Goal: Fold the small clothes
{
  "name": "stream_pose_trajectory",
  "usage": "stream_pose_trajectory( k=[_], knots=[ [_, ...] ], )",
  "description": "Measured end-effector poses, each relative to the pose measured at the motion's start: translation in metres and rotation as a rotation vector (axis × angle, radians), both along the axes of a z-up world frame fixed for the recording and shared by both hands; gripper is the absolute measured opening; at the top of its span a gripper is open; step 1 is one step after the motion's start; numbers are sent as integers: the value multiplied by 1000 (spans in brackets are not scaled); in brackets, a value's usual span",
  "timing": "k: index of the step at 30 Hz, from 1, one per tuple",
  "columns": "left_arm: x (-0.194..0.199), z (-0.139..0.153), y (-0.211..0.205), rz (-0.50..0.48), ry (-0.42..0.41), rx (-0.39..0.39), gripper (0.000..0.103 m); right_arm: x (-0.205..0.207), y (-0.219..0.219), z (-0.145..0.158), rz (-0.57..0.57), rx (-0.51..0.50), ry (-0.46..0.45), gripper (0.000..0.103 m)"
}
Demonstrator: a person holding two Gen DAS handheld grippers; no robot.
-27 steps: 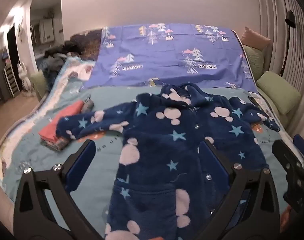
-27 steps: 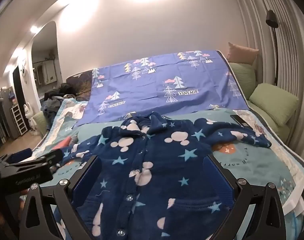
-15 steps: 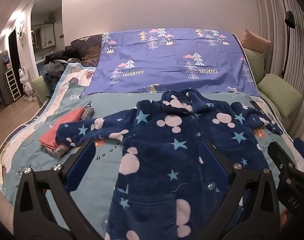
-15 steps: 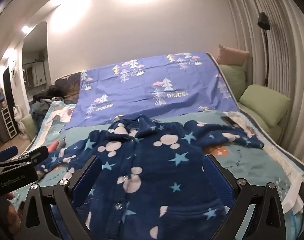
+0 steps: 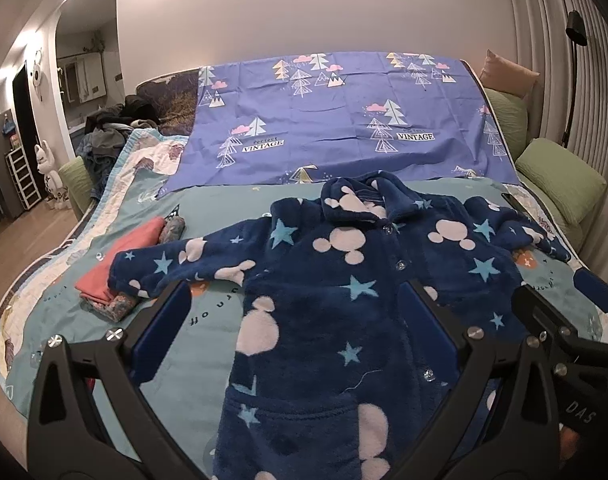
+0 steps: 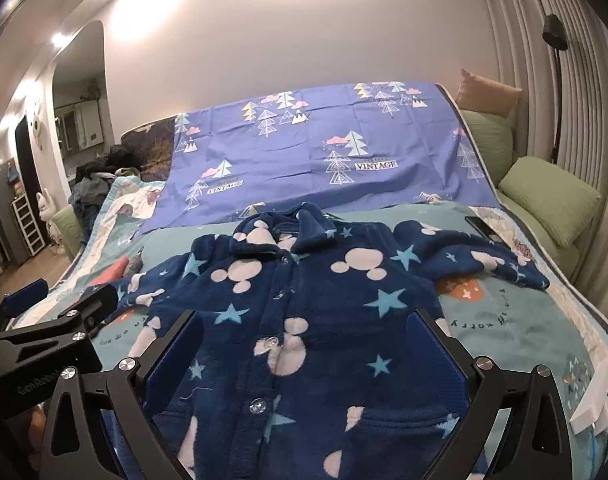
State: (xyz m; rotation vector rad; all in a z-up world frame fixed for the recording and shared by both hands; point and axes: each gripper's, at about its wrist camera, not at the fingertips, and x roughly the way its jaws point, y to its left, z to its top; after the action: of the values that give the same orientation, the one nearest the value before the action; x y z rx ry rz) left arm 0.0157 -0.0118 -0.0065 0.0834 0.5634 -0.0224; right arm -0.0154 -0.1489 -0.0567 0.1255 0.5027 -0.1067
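Right now the left gripper and the right gripper both hang with jaws spread wide and nothing pinched. Between and beyond each pair of jaws, the navy fleece jacket lies flat, sleeves out, on the bed.

A small navy-blue fleece button-front jacket with pale pink mouse-head shapes and light blue stars lies flat and face up, spread open, collar toward 12 o'clock and hem toward 6. Its front is buttoned down the middle, with a patch pocket low on each side. One sleeve stretches toward 9 o'clock; the other runs toward 3 o'clock, rumpled at the cuff. In the right wrist view the jacket fills the centre
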Motion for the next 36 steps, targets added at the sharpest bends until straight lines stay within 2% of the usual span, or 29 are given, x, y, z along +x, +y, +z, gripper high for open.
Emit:
stream_pose_trajectory(
  k=[4, 10, 22, 36],
  knots=[
    [-1, 1, -2, -7, -9, 4, 103, 4, -3, -2, -22, -1, 27, 103],
    [-2, 0, -2, -35, -9, -20, 102, 0, -4, 2, -35, -6, 15, 103],
    [-5, 1, -4, -30, -29, 16, 102, -4, -8, 8, -30, 11, -1, 103],
    [-12, 3, -2, -48, -34, 2, 102, -11, -4, 13, -50, -4, 8, 103]
  ],
)
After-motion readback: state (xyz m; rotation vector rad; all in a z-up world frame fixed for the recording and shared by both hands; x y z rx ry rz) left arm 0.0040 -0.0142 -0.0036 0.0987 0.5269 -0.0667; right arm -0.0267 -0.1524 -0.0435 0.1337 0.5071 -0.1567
